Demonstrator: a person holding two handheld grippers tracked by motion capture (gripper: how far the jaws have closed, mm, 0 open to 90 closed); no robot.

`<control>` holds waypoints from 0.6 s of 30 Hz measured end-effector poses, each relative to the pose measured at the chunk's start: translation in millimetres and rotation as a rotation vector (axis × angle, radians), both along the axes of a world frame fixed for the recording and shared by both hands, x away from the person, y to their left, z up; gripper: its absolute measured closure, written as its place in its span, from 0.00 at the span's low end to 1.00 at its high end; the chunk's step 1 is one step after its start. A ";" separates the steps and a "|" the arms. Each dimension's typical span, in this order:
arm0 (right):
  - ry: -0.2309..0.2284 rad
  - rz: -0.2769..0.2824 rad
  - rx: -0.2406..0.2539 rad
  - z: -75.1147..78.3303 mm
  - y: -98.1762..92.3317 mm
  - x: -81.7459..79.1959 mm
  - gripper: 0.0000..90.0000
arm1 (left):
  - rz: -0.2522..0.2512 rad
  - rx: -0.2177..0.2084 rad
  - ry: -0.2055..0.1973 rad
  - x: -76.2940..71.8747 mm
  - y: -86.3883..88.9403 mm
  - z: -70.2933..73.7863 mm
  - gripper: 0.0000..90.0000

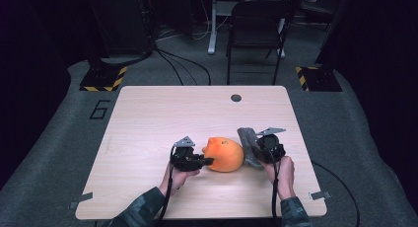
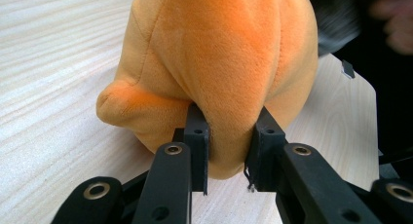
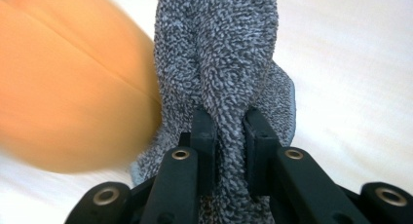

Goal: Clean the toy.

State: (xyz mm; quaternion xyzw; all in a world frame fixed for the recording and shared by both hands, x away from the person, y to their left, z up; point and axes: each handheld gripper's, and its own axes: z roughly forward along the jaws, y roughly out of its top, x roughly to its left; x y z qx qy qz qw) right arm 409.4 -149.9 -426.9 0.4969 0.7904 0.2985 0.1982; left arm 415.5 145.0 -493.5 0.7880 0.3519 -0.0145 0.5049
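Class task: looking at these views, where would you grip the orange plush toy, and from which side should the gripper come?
Pinch a soft bulge low on the plush, coming in level from its left, as the left gripper does now: the rounded body offers no handle, but a fold squeezes between the jaws.

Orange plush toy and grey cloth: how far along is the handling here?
Done: both grasps look made. The left tool pinches a fold of the orange plush toy; the right tool is clamped on the grey cloth.

In hand: the two sit side by side near the table's front edge.

Left: whatever joins them, perhaps wiping or wrapping; nothing shows that begun.
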 end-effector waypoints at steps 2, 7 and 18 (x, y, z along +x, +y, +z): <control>-0.061 0.040 0.033 19.7 7.1 -8.2 0.86 | 0.001 -0.002 0.001 0.7 -0.2 0.0 0.82; -0.148 0.184 0.098 45.8 44.2 -27.1 0.86 | -0.011 0.013 -0.010 1.1 -0.2 0.3 0.82; -0.105 0.214 0.031 19.7 69.9 -20.1 0.86 | -0.004 0.017 -0.014 -1.2 -1.7 -1.5 0.82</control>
